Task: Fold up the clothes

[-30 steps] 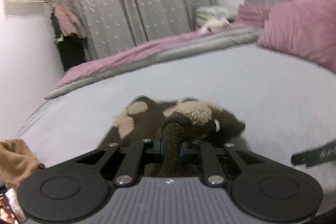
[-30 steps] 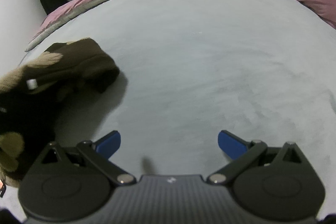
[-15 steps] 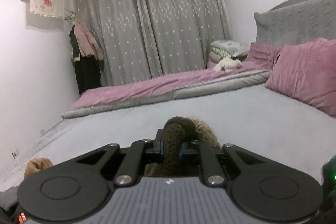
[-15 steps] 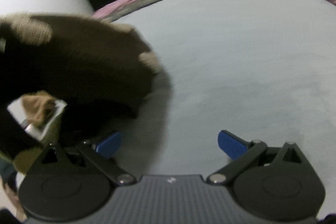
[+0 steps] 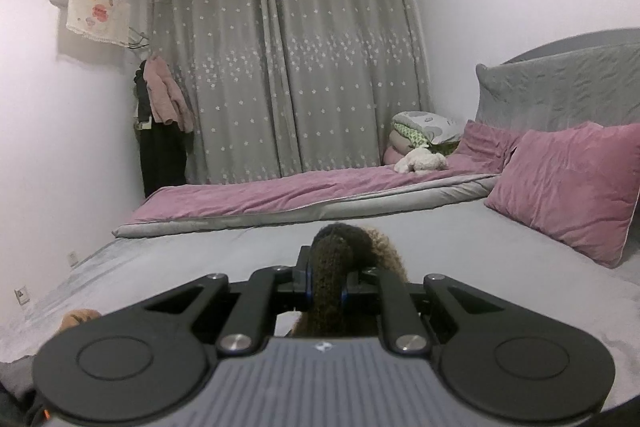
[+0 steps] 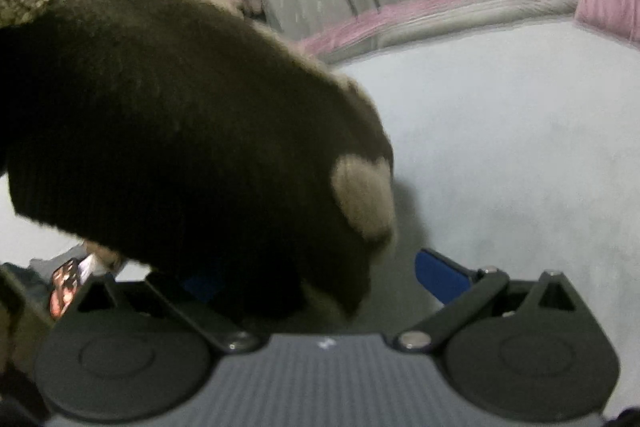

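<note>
Now the left gripper [image 5: 326,281] pinches the brown sweater [image 6: 180,115] tight above the bed [image 6: 520,147]; the right gripper [image 6: 316,275] gapes empty. It might slip from that small pinch.

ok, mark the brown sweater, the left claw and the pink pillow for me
brown sweater [image 6: 168,115]: right wrist view, dark knit body hanging over the bed.
left claw [image 5: 326,285]: left wrist view, between the tips, shut on a sweater fold.
pink pillow [image 5: 568,187]: left wrist view, front face.
</note>
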